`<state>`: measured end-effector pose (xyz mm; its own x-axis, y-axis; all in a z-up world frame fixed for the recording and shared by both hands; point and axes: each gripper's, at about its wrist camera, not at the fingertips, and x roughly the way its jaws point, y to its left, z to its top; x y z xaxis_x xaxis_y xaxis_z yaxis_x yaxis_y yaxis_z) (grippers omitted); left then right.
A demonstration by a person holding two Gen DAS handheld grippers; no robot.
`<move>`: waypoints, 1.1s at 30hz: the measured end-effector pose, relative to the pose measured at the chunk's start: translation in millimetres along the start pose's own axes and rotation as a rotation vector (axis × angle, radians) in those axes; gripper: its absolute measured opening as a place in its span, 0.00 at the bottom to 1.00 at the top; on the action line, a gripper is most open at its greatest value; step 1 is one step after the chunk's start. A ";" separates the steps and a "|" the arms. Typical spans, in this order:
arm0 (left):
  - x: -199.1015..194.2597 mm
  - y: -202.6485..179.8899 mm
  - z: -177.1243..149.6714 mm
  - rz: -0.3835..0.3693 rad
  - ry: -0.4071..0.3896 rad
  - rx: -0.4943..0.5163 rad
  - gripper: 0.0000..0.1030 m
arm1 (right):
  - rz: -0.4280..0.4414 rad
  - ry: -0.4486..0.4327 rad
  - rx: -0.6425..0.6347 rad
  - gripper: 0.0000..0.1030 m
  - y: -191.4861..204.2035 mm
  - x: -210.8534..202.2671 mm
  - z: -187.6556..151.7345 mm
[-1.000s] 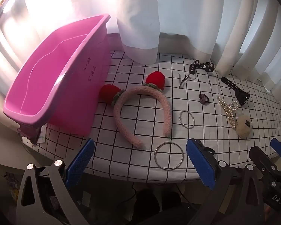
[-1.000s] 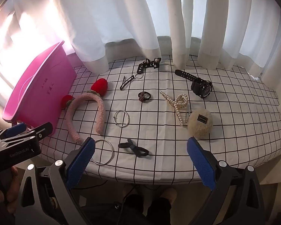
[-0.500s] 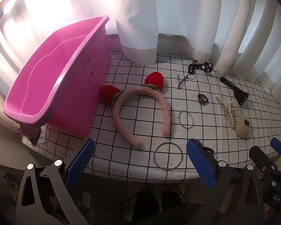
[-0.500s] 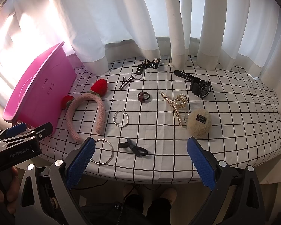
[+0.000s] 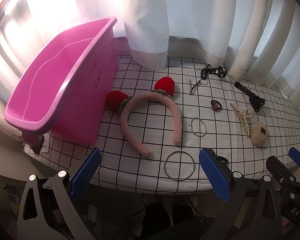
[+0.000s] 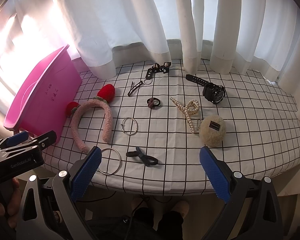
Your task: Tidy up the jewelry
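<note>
Here, both grippers spread wide and empty at near edge, left gripper (image 5: 148, 172), right gripper (image 6: 150, 170), headband (image 5: 150, 118) beside pink bin (image 5: 56, 92) far left, bangle (image 6: 110, 164) near.

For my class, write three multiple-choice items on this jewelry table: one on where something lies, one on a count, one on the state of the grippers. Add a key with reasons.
1. Where does the black watch lie?
A. inside the pink bin
B. on the checked cloth, toward its far right
C. on the fuzzy headband

2. How many plain metal rings lie on the cloth?
A. one
B. two
C. four

3. How do the two grippers stand?
A. both open and empty
B. left shut on a ring
C. right shut on the watch

Key: 1 B, it rests on the checked cloth, far from the pink bin. 2 B, a large ring near the front edge and a small ring behind it. 3 A, the left gripper and right gripper have blue pads wide apart, holding nothing.
</note>
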<state>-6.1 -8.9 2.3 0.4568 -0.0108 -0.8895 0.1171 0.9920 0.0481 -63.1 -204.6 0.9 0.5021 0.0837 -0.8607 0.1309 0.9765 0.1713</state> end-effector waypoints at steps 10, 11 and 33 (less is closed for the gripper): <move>-0.3 -3.0 -3.0 0.000 0.003 0.007 0.94 | 0.022 -0.024 0.021 0.91 -7.7 -9.9 -2.1; -0.8 -4.0 -4.9 0.001 0.003 0.007 0.94 | 0.024 -0.024 0.021 0.91 -7.9 -9.9 -2.5; 76.3 7.5 -64.4 0.046 0.092 -0.124 0.94 | -0.057 0.032 0.064 0.91 -100.8 60.4 -41.9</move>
<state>-27.2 5.8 -94.4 0.3761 0.0411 -0.9257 -0.0147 0.9992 0.0383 -81.8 -289.7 -88.4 0.4649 0.0358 -0.8846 0.2136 0.9651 0.1513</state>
